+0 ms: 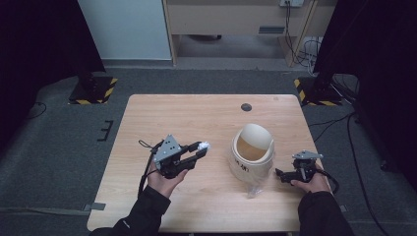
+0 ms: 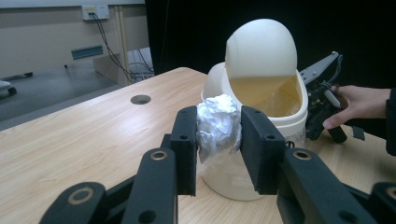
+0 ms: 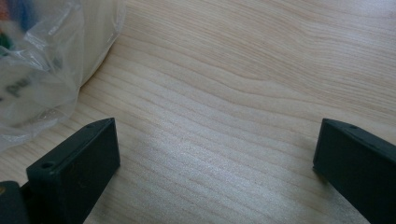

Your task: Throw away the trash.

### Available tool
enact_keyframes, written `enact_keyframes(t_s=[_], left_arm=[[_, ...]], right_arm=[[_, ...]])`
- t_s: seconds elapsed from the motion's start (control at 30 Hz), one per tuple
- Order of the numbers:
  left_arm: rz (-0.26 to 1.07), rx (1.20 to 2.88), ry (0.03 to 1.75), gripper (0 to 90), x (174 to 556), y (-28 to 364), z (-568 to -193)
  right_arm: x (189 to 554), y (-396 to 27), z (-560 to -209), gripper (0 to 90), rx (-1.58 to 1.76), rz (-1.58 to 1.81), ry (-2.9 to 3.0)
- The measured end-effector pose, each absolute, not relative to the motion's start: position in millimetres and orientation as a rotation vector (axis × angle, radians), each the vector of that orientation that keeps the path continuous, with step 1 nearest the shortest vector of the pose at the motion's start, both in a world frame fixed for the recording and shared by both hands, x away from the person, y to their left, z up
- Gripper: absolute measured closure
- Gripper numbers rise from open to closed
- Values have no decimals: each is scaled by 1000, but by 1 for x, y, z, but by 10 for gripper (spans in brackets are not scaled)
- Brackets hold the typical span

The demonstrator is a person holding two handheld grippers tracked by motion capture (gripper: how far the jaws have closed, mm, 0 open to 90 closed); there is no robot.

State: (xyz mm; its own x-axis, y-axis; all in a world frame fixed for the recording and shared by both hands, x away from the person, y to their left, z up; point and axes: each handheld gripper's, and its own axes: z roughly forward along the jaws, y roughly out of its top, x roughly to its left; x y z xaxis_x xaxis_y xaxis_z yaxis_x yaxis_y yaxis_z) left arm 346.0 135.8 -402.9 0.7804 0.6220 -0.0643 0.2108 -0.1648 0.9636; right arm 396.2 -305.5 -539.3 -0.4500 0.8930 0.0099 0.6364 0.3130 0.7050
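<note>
— Left gripper (image 1: 199, 149)?
— Clamped on crumpled paper wad (image 2: 217, 125), just left of bin (image 1: 252, 156).
— Right gripper (image 1: 281, 175)?
— Jaws wide apart, low beside bin's right, touching nothing.

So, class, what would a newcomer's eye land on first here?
The cream bin with its domed swing lid stands right of the table's middle. Just left of it, the left gripper holds a crumpled white paper ball. The right gripper rests open beside the bin's plastic liner.
</note>
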Motion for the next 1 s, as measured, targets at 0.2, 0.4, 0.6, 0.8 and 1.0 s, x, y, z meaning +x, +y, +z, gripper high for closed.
enact_keyframes(t_s=[0.2,0.4,0.6,0.8,1.0], left_arm=[[392,1738,627,671,350,119,-403],[387,1758,590,670,351,104,-403],[378,1754,582,669,355,93,-402],[369,1764,577,669,359,82,-405],[358,1764,580,669,363,73,-408]], right_arm=[[396,-305,-539,7,1363,917,2201],[396,-305,-539,7,1364,917,2201],[396,-305,-539,7,1364,917,2201],[396,-306,-539,7,1361,915,2204],[396,-305,-539,7,1364,917,2202]])
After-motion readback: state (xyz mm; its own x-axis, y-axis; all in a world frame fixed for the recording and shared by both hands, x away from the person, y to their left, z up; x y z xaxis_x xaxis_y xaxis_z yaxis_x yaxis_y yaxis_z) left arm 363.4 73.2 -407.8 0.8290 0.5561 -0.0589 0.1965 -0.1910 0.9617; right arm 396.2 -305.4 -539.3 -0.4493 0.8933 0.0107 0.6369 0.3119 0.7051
